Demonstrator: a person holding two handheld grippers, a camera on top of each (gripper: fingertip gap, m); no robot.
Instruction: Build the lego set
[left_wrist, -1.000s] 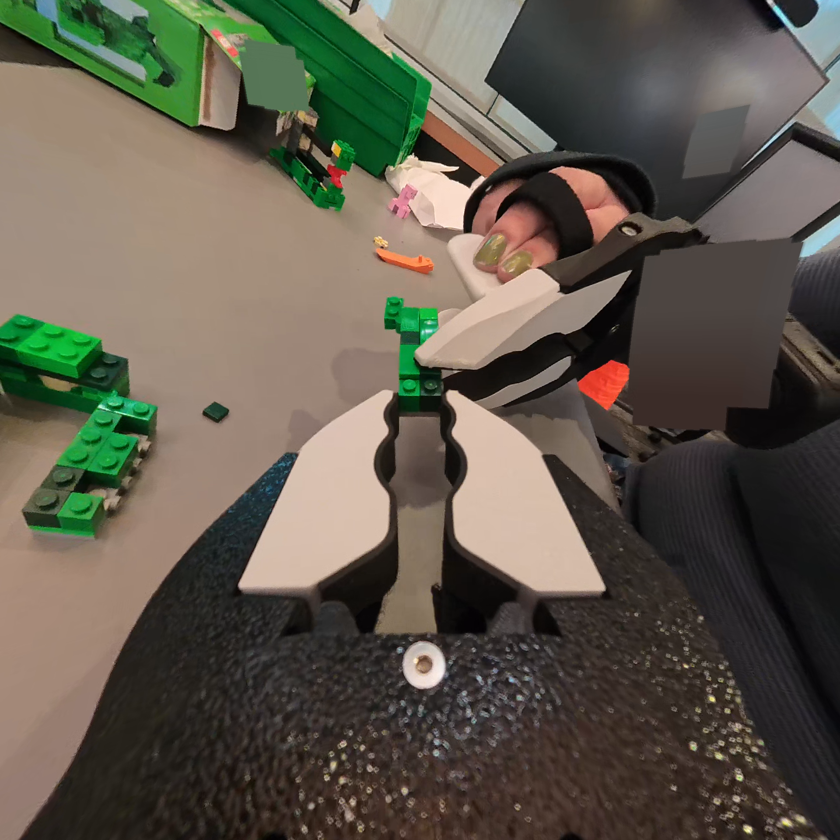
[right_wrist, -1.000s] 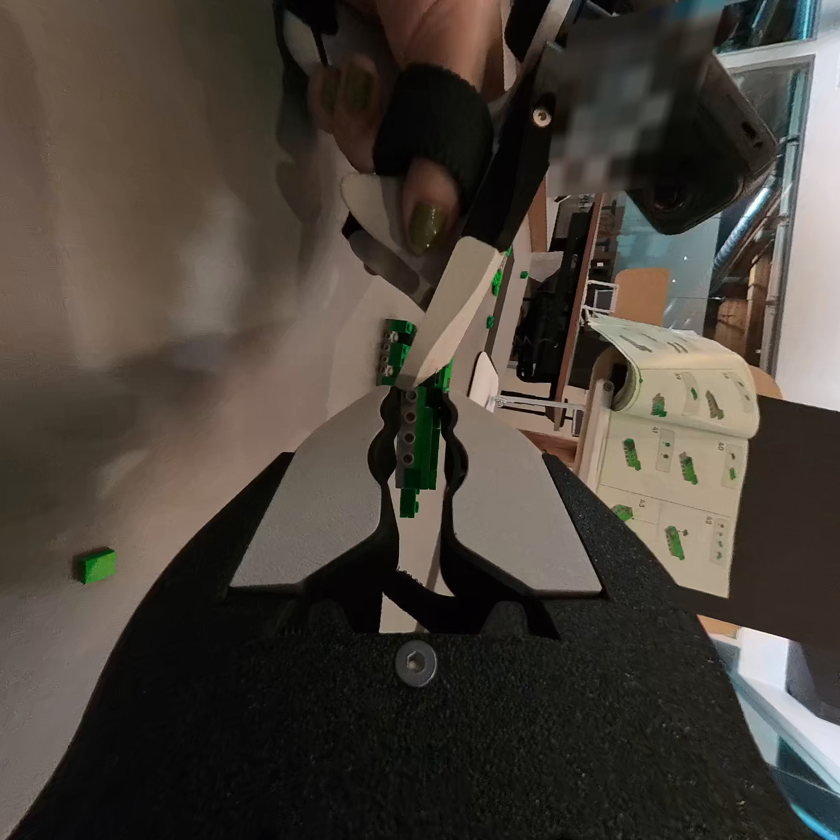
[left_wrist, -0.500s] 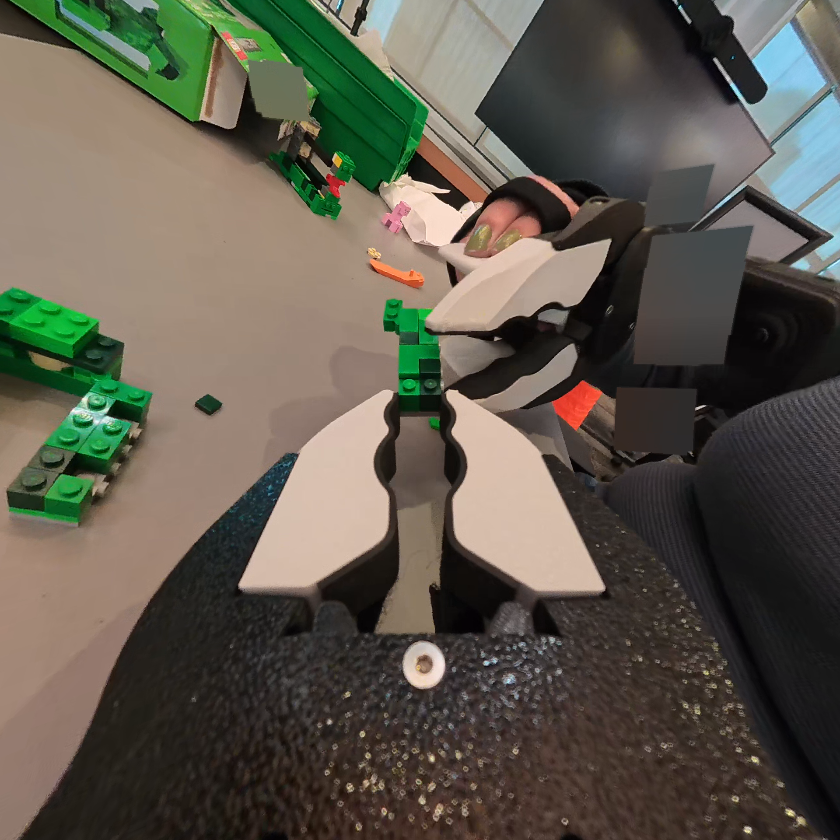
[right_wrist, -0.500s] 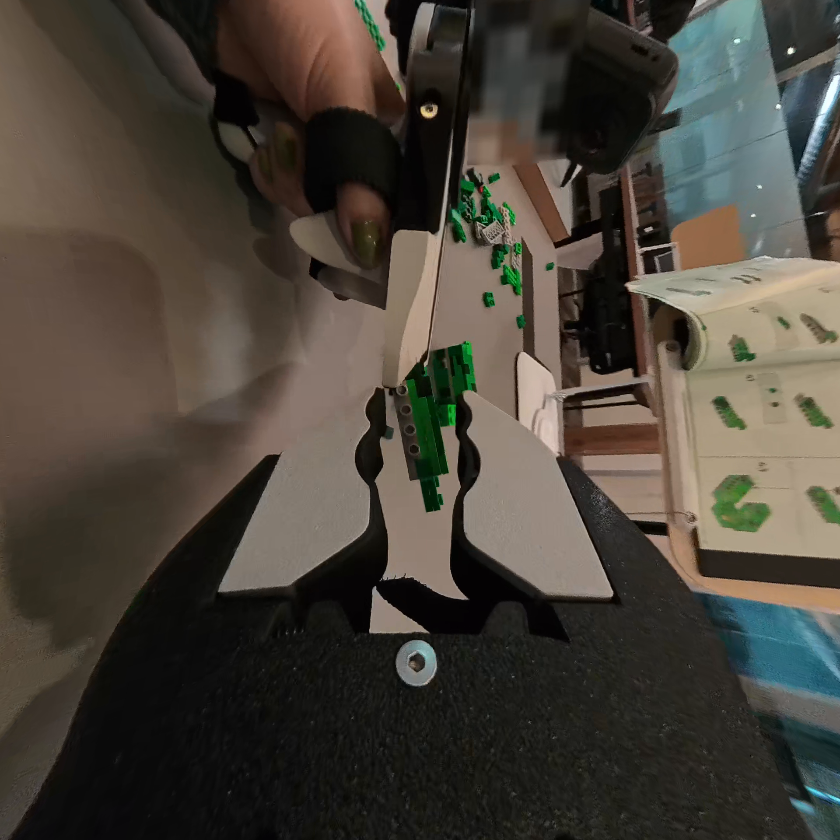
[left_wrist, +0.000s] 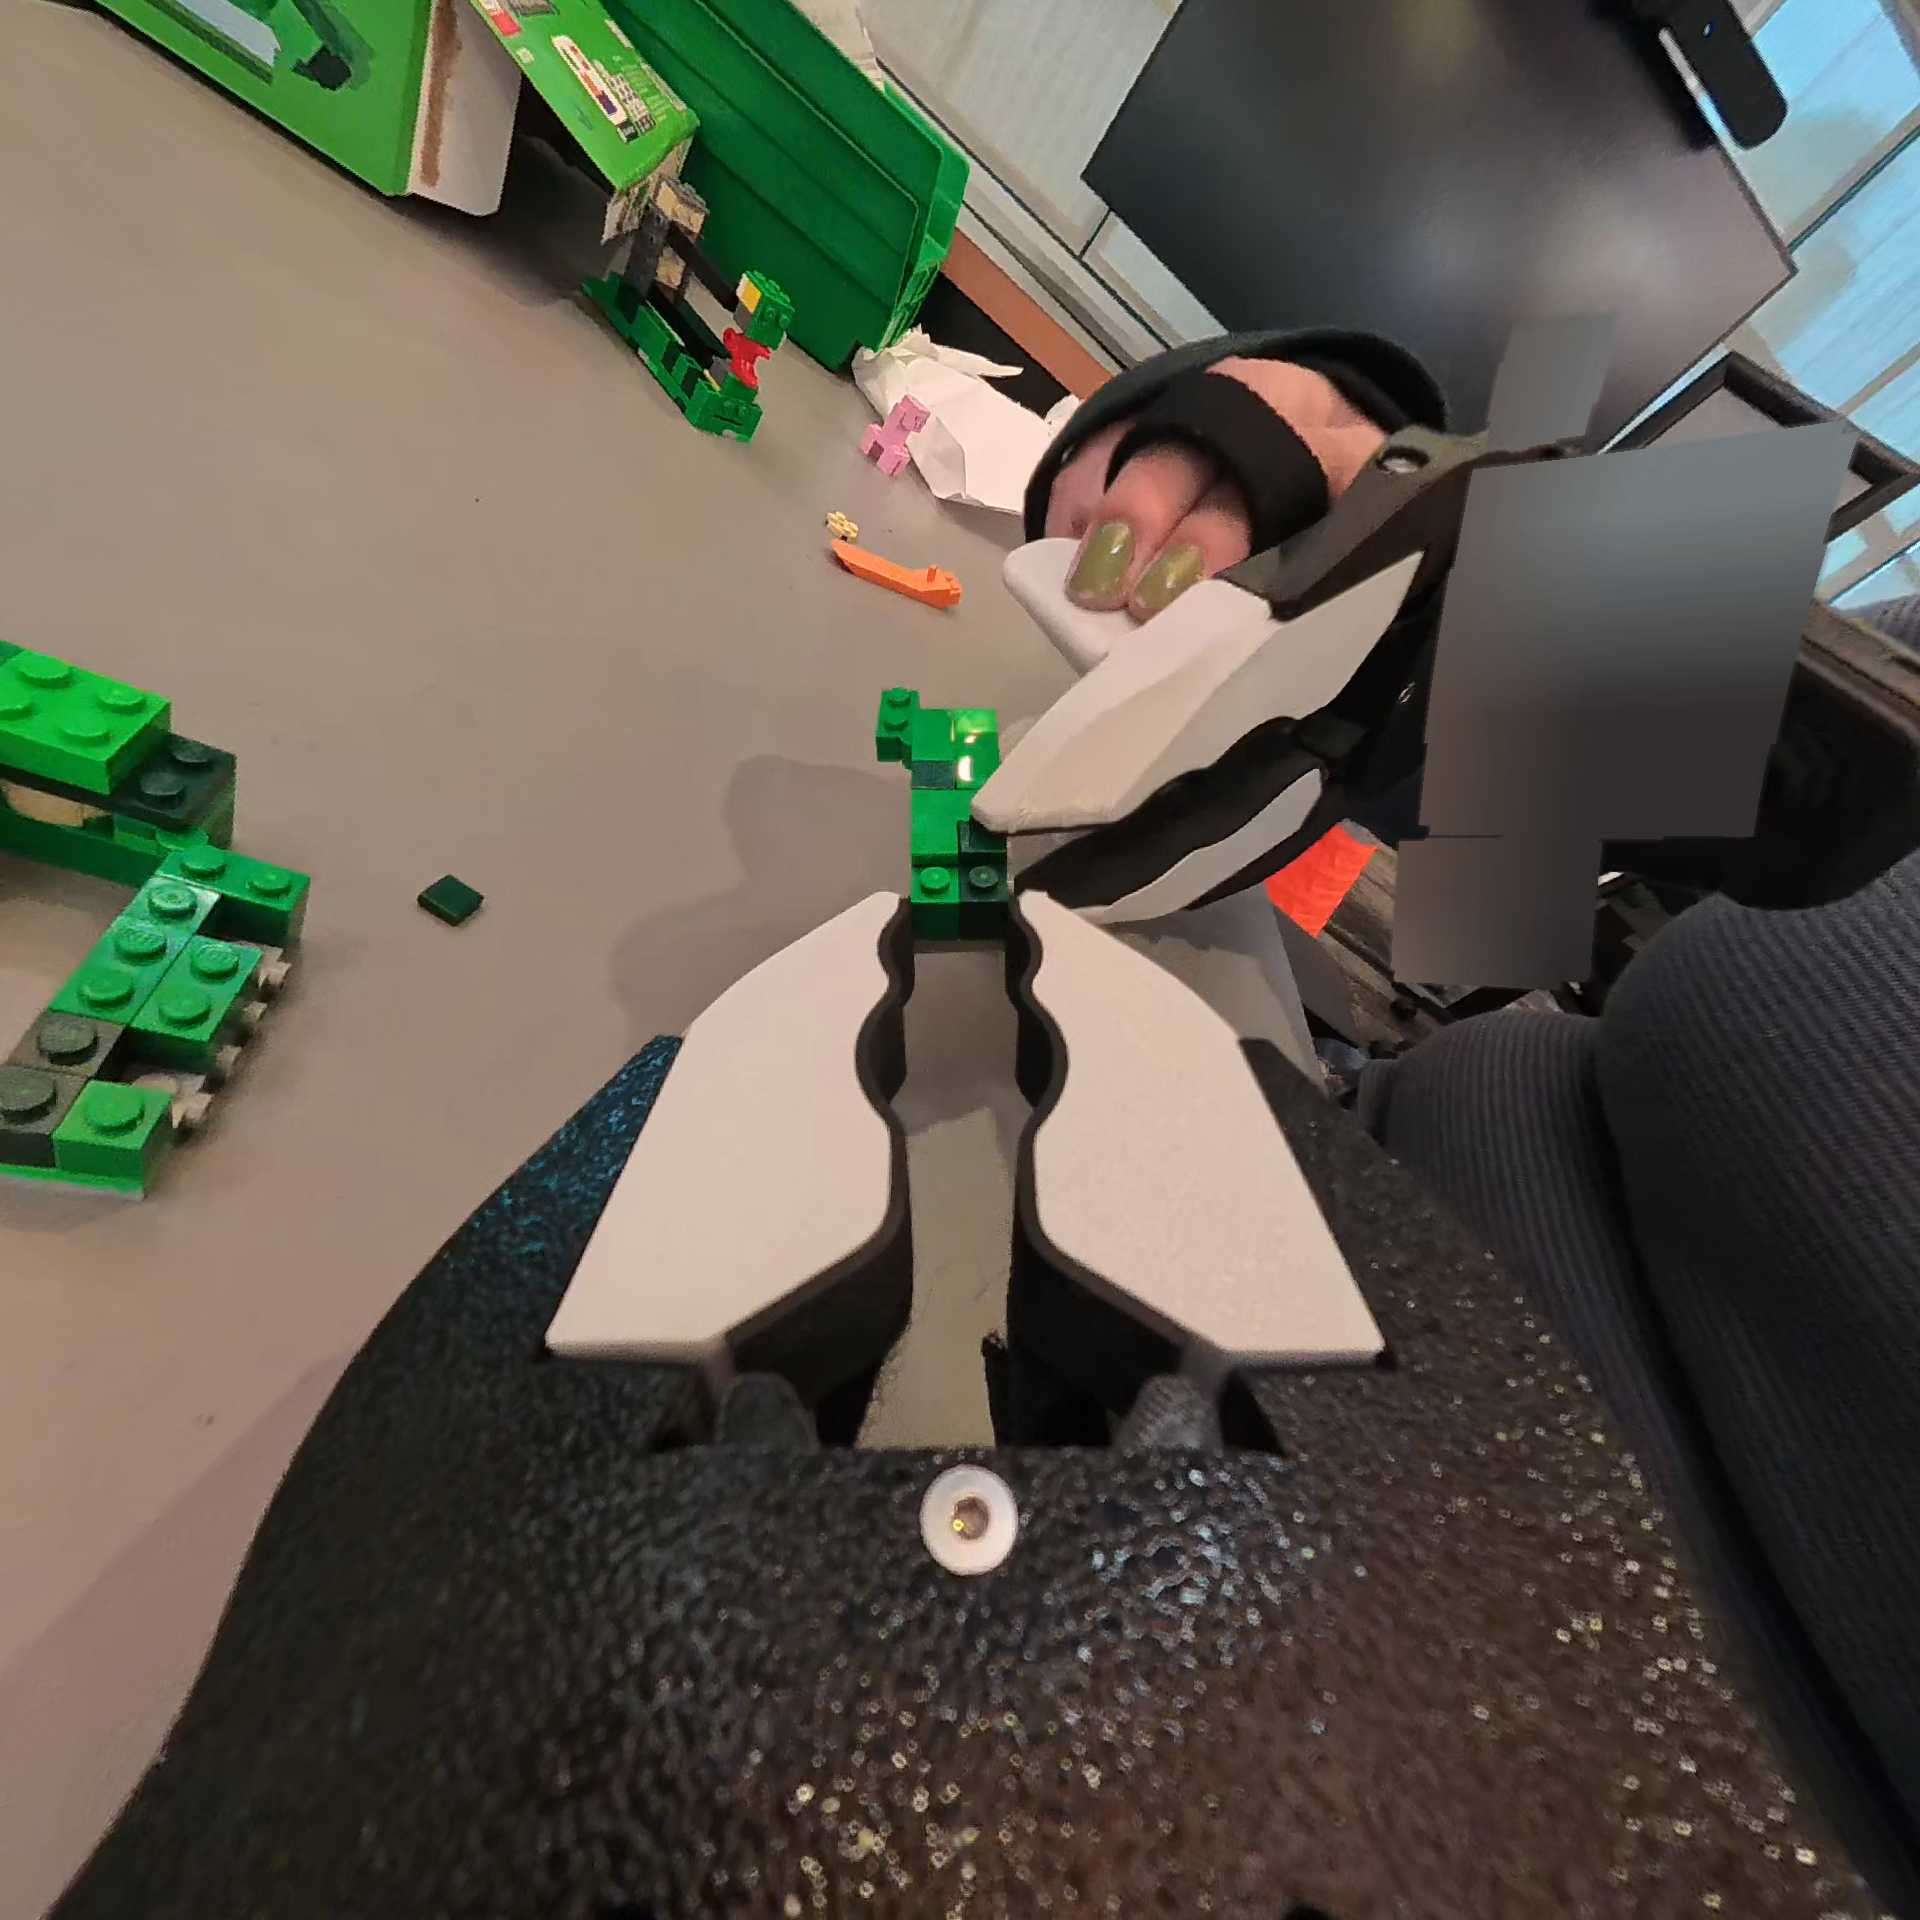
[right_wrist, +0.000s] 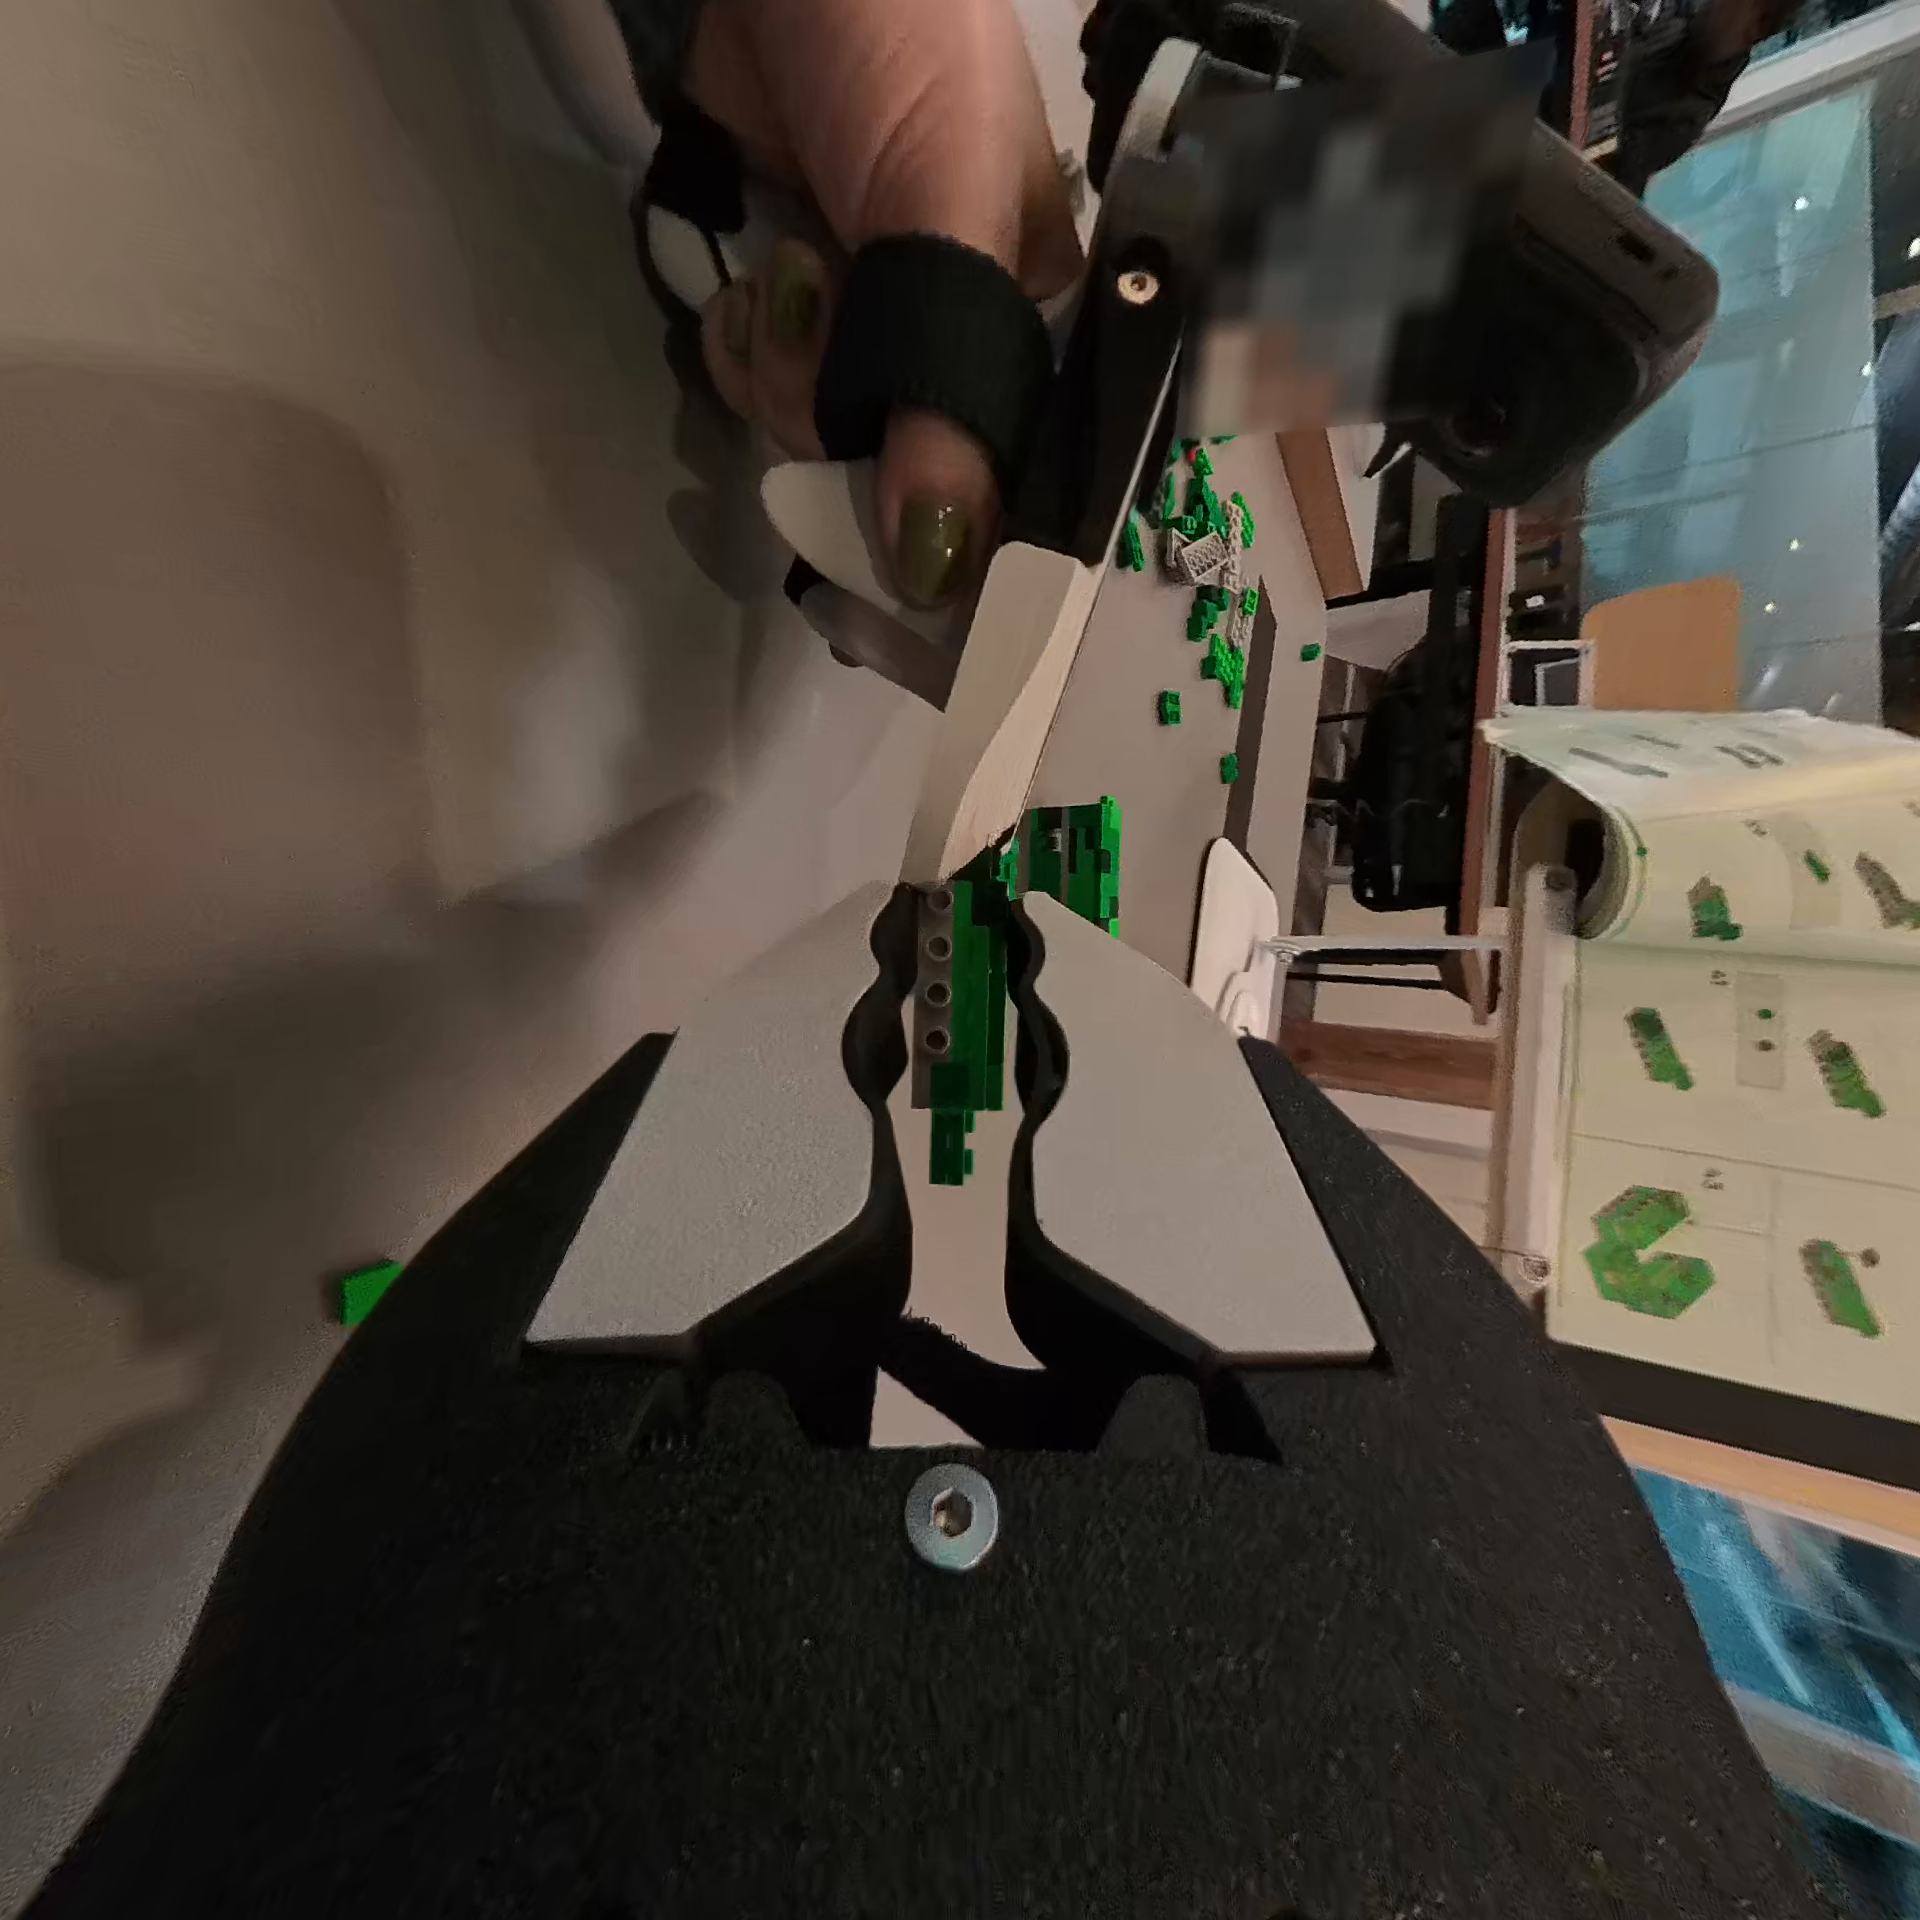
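A small green Lego assembly is held up over the grey table, and both grippers pinch it. My left gripper is shut on its lower end. My right gripper comes in from the right and is shut on its middle. In the right wrist view the same assembly, green with a grey holed brick on its left side, sits between the fingertips of the right gripper. One white finger of the left gripper reaches down onto its far end there.
A larger green build lies at the left, with a dark green tile near it. An orange piece, a pink piece, a small model and green boxes lie farther back. An open instruction booklet and several loose bricks show in the right wrist view. My two grippers' fingertips are within a few centimetres of each other. From the left gripper's tips to the dark green tile is close to 9 cm.
Half a second ago the right gripper's jaws stood wider apart around the assembly. They have now closed on it again. The left gripper has kept its hold throughout.
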